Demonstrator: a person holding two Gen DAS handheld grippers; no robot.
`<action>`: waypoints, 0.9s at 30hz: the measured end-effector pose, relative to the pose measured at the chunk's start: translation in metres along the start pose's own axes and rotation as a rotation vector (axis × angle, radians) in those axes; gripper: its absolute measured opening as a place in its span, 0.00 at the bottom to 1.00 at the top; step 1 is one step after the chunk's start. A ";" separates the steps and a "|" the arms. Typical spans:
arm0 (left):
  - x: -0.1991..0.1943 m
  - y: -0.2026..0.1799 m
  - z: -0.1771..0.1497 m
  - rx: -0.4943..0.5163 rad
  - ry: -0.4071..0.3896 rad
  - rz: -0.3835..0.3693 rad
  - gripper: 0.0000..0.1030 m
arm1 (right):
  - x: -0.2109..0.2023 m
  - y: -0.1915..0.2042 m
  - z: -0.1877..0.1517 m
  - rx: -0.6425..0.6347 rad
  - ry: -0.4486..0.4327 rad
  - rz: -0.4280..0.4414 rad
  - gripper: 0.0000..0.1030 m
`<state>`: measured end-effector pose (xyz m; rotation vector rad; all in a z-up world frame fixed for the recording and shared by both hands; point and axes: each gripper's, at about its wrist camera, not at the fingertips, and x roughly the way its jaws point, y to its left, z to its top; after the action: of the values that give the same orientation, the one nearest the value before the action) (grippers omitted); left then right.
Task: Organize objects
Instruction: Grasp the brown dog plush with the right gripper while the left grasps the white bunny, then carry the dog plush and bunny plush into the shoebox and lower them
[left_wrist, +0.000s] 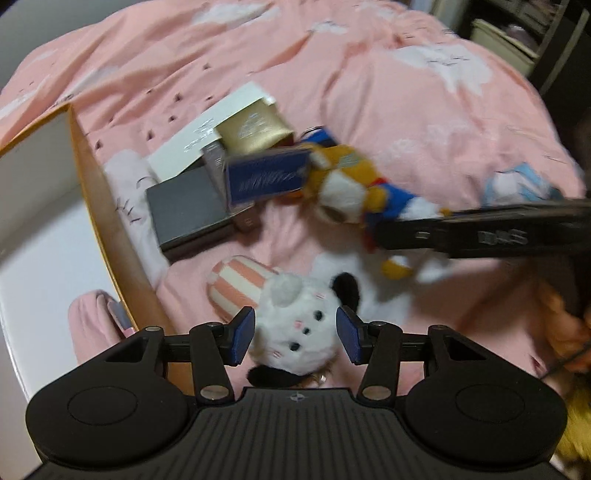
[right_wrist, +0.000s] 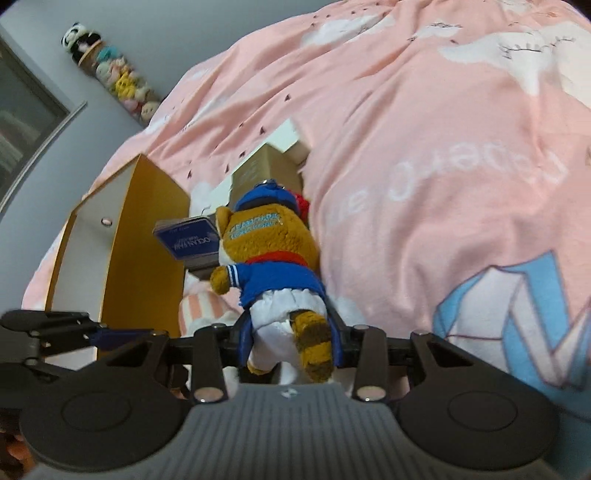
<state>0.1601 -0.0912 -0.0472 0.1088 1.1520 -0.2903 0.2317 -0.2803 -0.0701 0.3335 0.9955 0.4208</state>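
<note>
fuzzy brown plush (right_wrist: 273, 254) on soft pink quilt (right_wrist: 424, 147)

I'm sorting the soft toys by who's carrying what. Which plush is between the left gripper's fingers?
The white plush cat with black ears, framed by the left gripper. The brown plush in blue is clamped in the right gripper instead.
</note>
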 end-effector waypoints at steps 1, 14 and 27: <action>0.003 -0.001 0.001 -0.001 -0.002 0.018 0.57 | -0.001 0.002 -0.001 -0.016 -0.008 -0.012 0.40; 0.026 -0.005 0.009 -0.007 -0.058 0.057 0.16 | -0.015 0.033 0.000 -0.346 -0.099 -0.181 0.55; 0.018 0.003 0.003 0.006 -0.113 -0.065 0.04 | 0.014 0.060 0.023 -0.651 0.039 -0.183 0.50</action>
<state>0.1699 -0.0921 -0.0629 0.0596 1.0443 -0.3529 0.2465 -0.2229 -0.0417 -0.3499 0.8648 0.5589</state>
